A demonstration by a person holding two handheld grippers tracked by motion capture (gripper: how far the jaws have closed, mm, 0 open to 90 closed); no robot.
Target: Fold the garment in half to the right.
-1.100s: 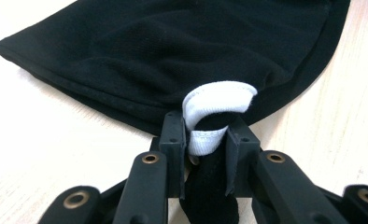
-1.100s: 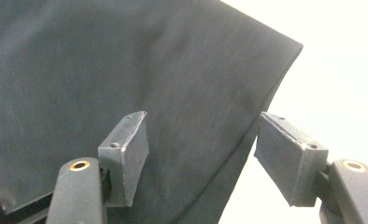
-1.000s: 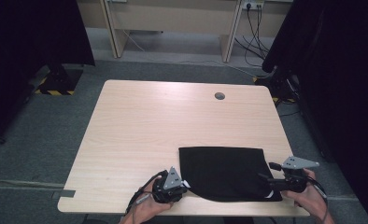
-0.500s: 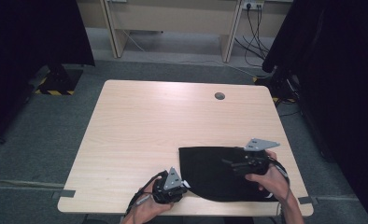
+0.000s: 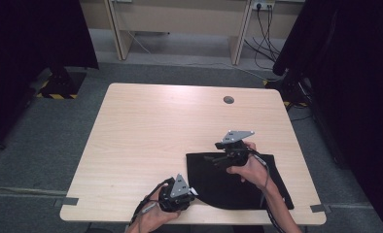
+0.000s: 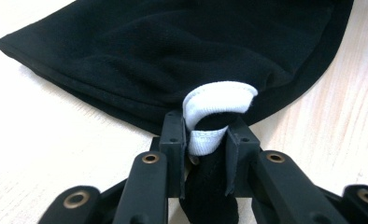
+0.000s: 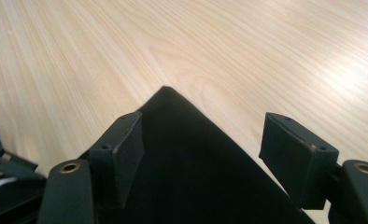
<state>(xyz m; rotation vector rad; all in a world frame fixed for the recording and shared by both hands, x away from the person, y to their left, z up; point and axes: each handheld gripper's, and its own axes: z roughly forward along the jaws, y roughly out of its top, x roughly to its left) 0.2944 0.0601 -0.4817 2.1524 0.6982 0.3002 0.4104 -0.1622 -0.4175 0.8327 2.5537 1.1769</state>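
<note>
A black folded cloth (image 5: 238, 182) lies flat on the wooden table (image 5: 160, 126) at its near right. My left gripper (image 5: 192, 191) sits at the cloth's near left edge, shut on a bunched bit of the cloth (image 6: 191, 60) with a white label (image 6: 217, 100) sticking up between the jaws. My right gripper (image 5: 210, 158) hovers over the cloth's far left corner (image 7: 166, 89), pointing left, its jaws open with the black corner between and below them.
A round cable hole (image 5: 228, 99) marks the table's far right. Desk legs and cables (image 5: 265, 24) stand on the grey carpet beyond. Dark curtains (image 5: 29, 34) hang at both sides. Bare wood spreads over the table's left and far halves.
My right gripper has travelled from the cloth's right edge leftward and away, across the cloth to its far left corner. The left gripper has stayed put.
</note>
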